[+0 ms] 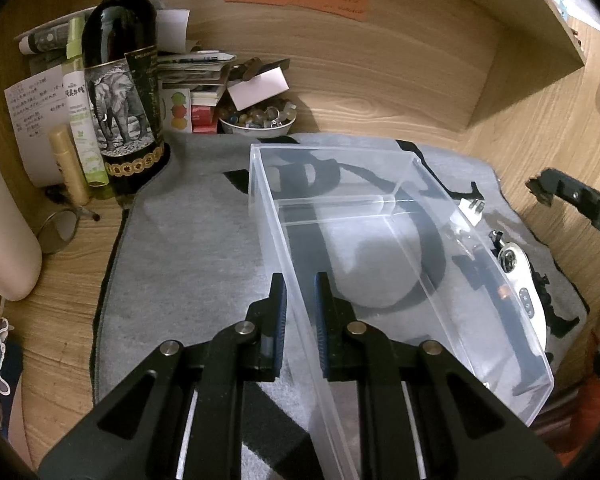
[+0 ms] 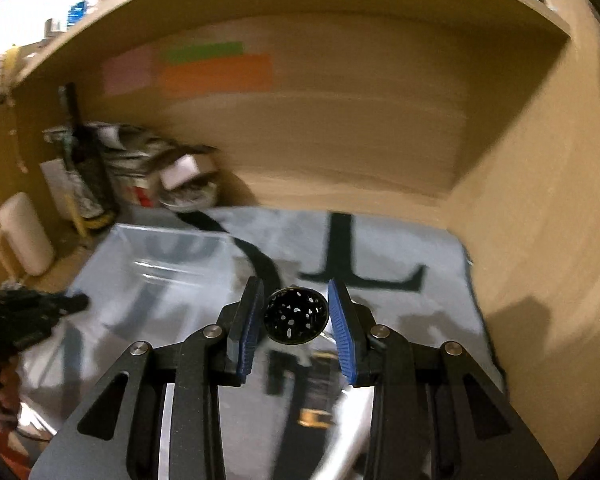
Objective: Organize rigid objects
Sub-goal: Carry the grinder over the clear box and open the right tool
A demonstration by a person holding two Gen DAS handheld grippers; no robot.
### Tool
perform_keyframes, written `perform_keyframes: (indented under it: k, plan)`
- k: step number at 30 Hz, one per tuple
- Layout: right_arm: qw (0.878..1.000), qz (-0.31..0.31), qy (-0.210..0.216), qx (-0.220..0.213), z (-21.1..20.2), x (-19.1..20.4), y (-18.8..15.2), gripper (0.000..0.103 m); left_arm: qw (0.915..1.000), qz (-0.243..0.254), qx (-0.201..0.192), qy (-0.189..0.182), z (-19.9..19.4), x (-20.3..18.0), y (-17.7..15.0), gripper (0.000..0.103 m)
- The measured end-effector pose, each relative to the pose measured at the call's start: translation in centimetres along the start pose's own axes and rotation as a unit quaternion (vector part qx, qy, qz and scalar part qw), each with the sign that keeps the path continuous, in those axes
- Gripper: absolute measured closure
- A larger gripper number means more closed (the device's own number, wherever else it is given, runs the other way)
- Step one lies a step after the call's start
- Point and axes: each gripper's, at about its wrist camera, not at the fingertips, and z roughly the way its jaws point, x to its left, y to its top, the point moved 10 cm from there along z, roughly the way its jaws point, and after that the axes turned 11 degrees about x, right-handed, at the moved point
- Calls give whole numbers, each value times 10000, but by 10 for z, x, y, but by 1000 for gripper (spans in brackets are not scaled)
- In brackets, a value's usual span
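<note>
Bin (image 1: 400, 264) clear, stiff, light, slick | left gripper (image 1: 300, 304) pinching its near wall | right gripper (image 2: 296, 320) clamps round perforated object (image 2: 295, 317)

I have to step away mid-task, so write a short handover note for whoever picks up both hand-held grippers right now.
Left hand-held gripper: straddles the near left wall of the clear plastic bin on the grey mat.
Right hand-held gripper: holds a round black perforated piece above the mat; view blurred.
Done: nothing visible inside the bin.
Left: bin the held piece, then the white device beside the bin's right wall.
</note>
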Motion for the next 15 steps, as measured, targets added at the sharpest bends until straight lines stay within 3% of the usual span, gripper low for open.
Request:
perform_keyframes:
  k: [9, 15]
  plan:
    - [9973, -484, 544, 106, 19, 58, 11, 72, 10000, 29, -11, 7, 1, -2, 1, 89]
    - [9931, -768, 734, 489, 46, 85, 3, 72, 10000, 48, -21, -8, 2, -2, 1, 89]
